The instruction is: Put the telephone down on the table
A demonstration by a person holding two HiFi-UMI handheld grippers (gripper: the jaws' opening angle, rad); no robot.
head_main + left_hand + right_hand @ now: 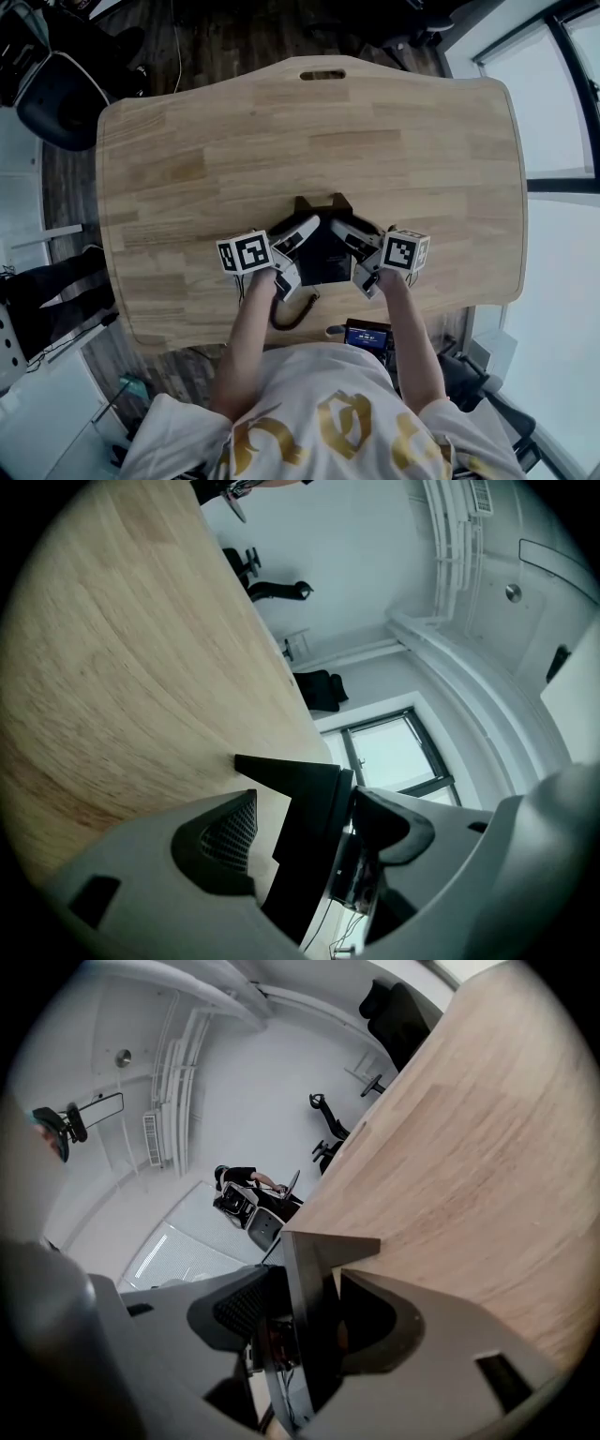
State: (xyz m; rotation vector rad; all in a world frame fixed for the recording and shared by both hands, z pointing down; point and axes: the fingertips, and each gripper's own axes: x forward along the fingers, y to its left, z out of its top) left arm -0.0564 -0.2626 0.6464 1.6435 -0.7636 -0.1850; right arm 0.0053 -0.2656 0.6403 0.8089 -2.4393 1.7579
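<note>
Head view: the telephone (323, 251), a black unit, is located over the near-centre area of the wooden table (281, 131), between the two grippers. The left gripper (295, 255) is applied to its left side and the right gripper (361, 255) to its right side, each carried on a bare forearm. A coiled cord (292, 314) hangs from the unit at the near table edge. Whether the base rests on the tabletop or sits just above it cannot be determined from this view. Left gripper view: the left gripper (314, 834) has its jaws closed narrow on a dark edge of the telephone (302, 782), with the ribbed pad (230, 832) of one jaw just beside that edge. The table (122, 667) fills the upper left, and a window (394, 752) appears beyond it. Right gripper view: the right gripper (314, 1326) has its jaws closed narrow on a thin dark panel of the telephone (309, 1279), one jaw on each face. The table (469, 1176) extends to the right.
</note>
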